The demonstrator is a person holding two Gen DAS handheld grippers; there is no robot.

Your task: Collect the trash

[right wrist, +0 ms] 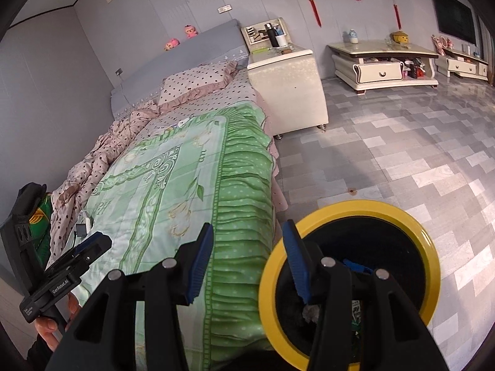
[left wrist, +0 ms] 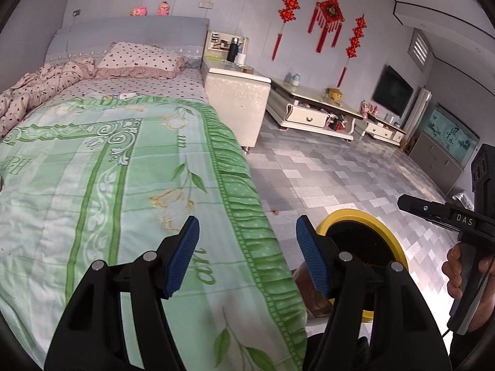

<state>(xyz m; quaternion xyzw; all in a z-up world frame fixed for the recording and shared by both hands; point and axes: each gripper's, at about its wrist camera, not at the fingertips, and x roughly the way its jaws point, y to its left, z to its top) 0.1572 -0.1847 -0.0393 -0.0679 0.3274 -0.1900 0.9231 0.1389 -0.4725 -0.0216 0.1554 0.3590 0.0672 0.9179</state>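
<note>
I judge the step in hand to be the search between drops: both the left gripper (left wrist: 247, 249) and the right gripper (right wrist: 249, 256) stand released, nothing between their pads; the next move calls for finding a fresh piece of trash, none being plain on the green quilt (left wrist: 123, 167) or the tiled floor (right wrist: 402, 154). The yellow-rimmed bin (right wrist: 430, 247) stands on the floor just beside the bed, directly under the right gripper's right finger; it already holds scraps (right wrist: 311, 310).

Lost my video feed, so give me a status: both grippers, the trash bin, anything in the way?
Left gripper open, empty. Right gripper open, empty. Yellow-rimmed trash bin on floor beside bed, scraps inside. Nothing blocking.
</note>
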